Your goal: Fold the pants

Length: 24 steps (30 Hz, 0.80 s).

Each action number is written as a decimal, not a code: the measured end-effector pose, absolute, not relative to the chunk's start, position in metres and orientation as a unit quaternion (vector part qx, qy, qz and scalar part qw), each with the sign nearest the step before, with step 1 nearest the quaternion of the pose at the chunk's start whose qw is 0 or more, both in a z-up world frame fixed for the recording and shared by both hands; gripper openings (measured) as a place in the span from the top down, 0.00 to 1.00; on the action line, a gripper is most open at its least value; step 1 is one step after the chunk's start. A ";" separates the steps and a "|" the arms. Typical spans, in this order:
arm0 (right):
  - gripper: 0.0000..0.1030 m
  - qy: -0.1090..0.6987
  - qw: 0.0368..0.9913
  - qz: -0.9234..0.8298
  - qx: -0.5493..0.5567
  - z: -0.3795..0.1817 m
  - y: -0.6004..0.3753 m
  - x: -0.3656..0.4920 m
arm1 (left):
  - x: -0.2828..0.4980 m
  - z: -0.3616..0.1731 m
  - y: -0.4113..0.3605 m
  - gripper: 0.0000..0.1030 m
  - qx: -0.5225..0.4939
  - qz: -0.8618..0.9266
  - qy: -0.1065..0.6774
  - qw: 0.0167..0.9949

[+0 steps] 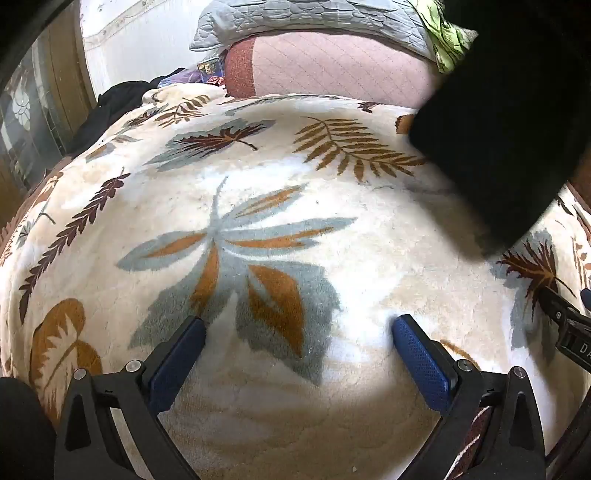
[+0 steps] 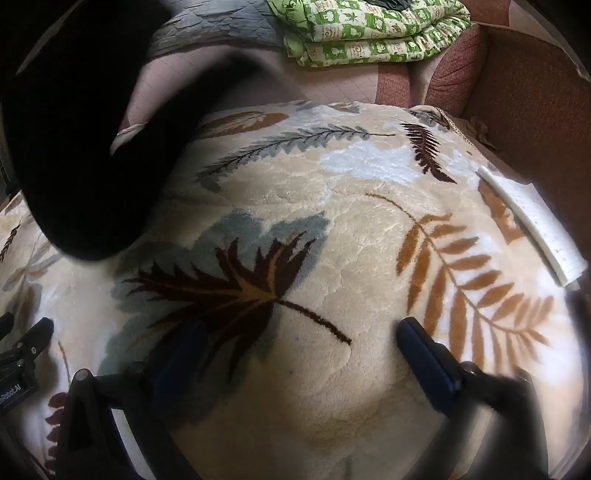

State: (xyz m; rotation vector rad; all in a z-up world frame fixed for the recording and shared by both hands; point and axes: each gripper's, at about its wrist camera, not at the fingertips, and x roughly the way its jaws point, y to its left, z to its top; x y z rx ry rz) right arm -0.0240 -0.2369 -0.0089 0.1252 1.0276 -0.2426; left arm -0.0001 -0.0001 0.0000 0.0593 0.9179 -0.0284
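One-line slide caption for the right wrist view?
Open right gripper poised above leaf-print blanket, black pants blurred at upper left, nothing between its fingers.

The blanket [image 1: 369, 229] lies bare and open under and ahead of both sets of spread jaws. Black pants [image 2: 74, 155] bulk up between the two, far side. A white strip [image 2: 532, 225] lies at far right; folded quilts [image 2: 369, 33] block the far edge.

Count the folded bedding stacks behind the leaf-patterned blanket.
2: a grey quilted stack behind the blanket's left part, and a green-and-white printed stack to its right. Black fabric may hide more.
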 end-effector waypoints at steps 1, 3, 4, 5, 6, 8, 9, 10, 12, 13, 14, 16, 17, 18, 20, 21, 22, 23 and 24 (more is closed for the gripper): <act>0.01 0.490 0.862 -0.116 0.060 -0.009 -0.237 -0.024 | 0.000 0.000 0.001 0.00 0.028 -0.014 0.443 0.896; 0.01 0.490 0.862 -0.116 0.060 -0.008 -0.236 -0.024 | 0.000 0.000 0.001 0.00 0.028 -0.015 0.443 0.896; 0.01 0.490 0.862 -0.116 0.060 -0.008 -0.236 -0.024 | 0.000 0.000 0.001 0.00 0.028 -0.015 0.443 0.896; 0.01 0.491 0.861 -0.116 0.060 -0.008 -0.235 -0.023 | 0.000 0.000 0.000 0.00 0.028 -0.015 0.443 0.896; 0.01 0.491 0.861 -0.117 0.059 -0.008 -0.235 -0.023 | 0.001 -0.001 0.001 0.00 0.029 -0.014 0.443 0.896; 0.01 0.491 0.861 -0.115 0.060 -0.015 -0.242 -0.025 | 0.001 -0.002 0.000 0.00 0.029 -0.015 0.443 0.896; 0.01 0.491 0.862 -0.115 0.061 -0.016 -0.242 -0.026 | 0.002 -0.002 0.000 0.00 0.029 -0.015 0.444 0.896; 0.01 0.491 0.862 -0.115 0.060 -0.015 -0.241 -0.025 | 0.003 -0.003 0.000 0.00 0.029 -0.015 0.445 0.895; 0.01 0.490 0.862 -0.115 0.061 -0.015 -0.240 -0.024 | 0.001 -0.001 0.000 0.00 0.026 -0.015 0.443 0.896; 0.01 0.491 0.861 -0.115 0.061 -0.015 -0.240 -0.023 | 0.003 -0.002 0.000 0.00 0.026 -0.015 0.444 0.896; 0.01 0.491 0.861 -0.115 0.061 -0.015 -0.239 -0.022 | 0.003 -0.002 -0.001 0.00 0.027 -0.014 0.444 0.895; 0.01 0.491 0.861 -0.115 0.061 -0.014 -0.238 -0.020 | 0.005 -0.003 -0.001 0.00 0.027 -0.014 0.444 0.895; 0.01 0.491 0.861 -0.115 0.061 -0.014 -0.237 -0.019 | 0.005 -0.004 -0.001 0.00 0.026 -0.014 0.444 0.896; 0.01 0.491 0.861 -0.115 0.061 -0.014 -0.237 -0.018 | 0.004 -0.003 0.000 0.00 0.026 -0.015 0.444 0.895; 0.01 0.490 0.862 -0.115 0.063 -0.017 -0.245 -0.024 | 0.000 0.000 0.002 0.00 0.026 -0.016 0.445 0.895; 0.01 0.490 0.862 -0.115 0.063 -0.016 -0.244 -0.023 | -0.001 0.000 0.001 0.00 0.026 -0.016 0.445 0.895; 0.01 0.490 0.862 -0.115 0.063 -0.016 -0.243 -0.022 | -0.001 0.000 0.001 0.00 0.027 -0.016 0.444 0.895; 0.01 0.490 0.862 -0.116 0.063 -0.016 -0.242 -0.021 | 0.000 0.000 0.001 0.00 0.027 -0.016 0.445 0.895; 0.01 0.490 0.862 -0.115 0.063 -0.015 -0.241 -0.021 | 0.000 0.000 0.001 0.00 0.027 -0.015 0.445 0.895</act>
